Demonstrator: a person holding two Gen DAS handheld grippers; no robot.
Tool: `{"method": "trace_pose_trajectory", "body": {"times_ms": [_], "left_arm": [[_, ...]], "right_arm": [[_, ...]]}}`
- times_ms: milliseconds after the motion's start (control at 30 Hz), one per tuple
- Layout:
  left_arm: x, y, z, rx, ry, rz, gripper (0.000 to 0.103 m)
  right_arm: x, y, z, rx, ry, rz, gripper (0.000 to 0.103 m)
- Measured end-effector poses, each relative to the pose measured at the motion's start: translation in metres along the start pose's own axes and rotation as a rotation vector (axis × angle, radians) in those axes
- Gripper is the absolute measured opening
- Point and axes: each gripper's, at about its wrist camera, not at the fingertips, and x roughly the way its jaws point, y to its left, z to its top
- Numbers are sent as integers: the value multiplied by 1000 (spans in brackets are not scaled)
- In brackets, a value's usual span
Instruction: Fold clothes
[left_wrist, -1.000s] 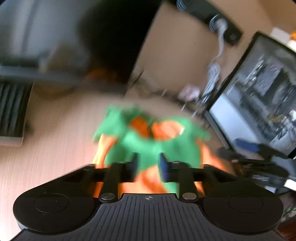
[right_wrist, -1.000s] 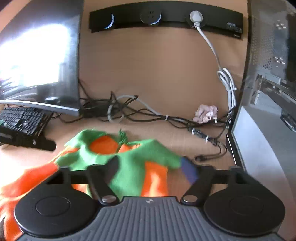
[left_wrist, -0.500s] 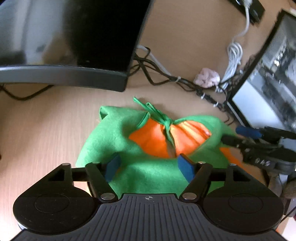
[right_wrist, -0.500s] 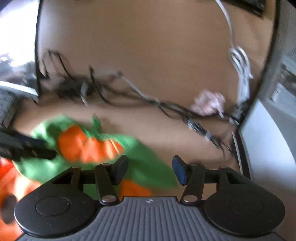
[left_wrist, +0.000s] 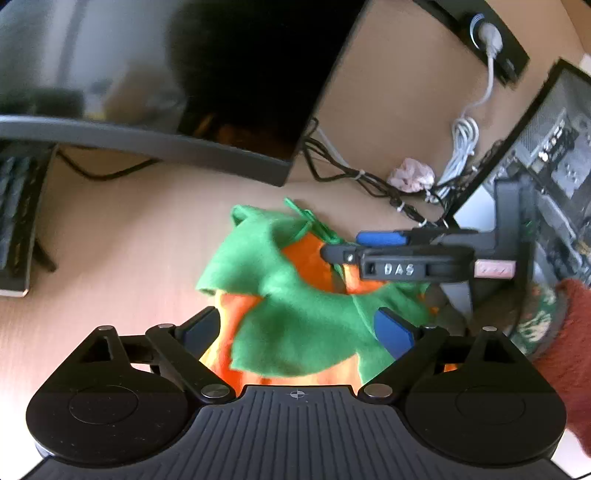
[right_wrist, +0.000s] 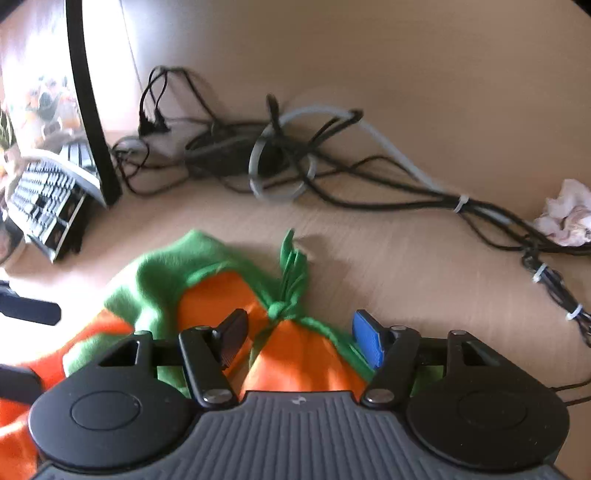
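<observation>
A green and orange fleece garment (left_wrist: 295, 325) lies rumpled on the wooden desk (left_wrist: 122, 236). Its green tie knot (right_wrist: 284, 308) sits at the neck opening. My left gripper (left_wrist: 297, 330) hovers open just above the garment's near green part, fingers apart on either side of it. My right gripper (right_wrist: 299, 336) is open too, its fingers straddling the knot and the orange lining. In the left wrist view the right gripper (left_wrist: 354, 246) reaches in from the right over the neck. A dark finger (right_wrist: 29, 312) of the left gripper shows at the left edge of the right wrist view.
A monitor (left_wrist: 184, 92) stands behind the garment, a keyboard (left_wrist: 14, 221) to its left. Tangled cables (right_wrist: 280, 158) and a crumpled tissue (right_wrist: 565, 214) lie along the back wall. A computer case (left_wrist: 546, 155) stands at the right. A red sleeve (left_wrist: 576, 350) is at the right.
My left gripper has opened wide from a nearly shut stance on the cloth. The right gripper moved left and lower over the neck knot. The garment's green edge has shifted.
</observation>
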Motion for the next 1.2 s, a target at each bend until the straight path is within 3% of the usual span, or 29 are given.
{"method": "trace_pose_trajectory", "body": {"times_ms": [67,133,233,333,533,700,767,833,867,933,1033,1200], "left_arm": [[-2,4,0,-24,-3,-3,94],[-1,8,1,-53,-3,-10,94],[0,13,3,-95,-3,-21,94],[1,16,11,-152,-22,-39,94],[6,6,27,-190,-56,-42,96],[17,1,29,-172,-27,42,95],[22,-1,24,-125,13,71,88],[24,-1,16,-76,49,91,72],[23,-1,12,-53,61,101,70],[21,1,5,-26,82,108,70],[18,6,-5,-25,108,90,70],[7,9,-19,23,132,100,68]], "right_arm": [[3,4,-1,-19,-16,-17,55],[2,11,-2,-33,-33,-2,26],[-12,19,-6,-46,-65,5,22],[-40,25,-14,-49,-110,25,21],[-97,62,-45,-202,-177,16,20],[-120,75,-71,-209,-159,23,21],[-130,71,-75,-165,-163,37,21],[-148,66,-76,-126,-187,57,24],[-155,63,-75,-103,-201,56,25],[-166,54,-72,-45,-237,10,36],[-178,40,-66,40,-283,-66,40],[-146,37,-75,81,-185,-233,40]]}}
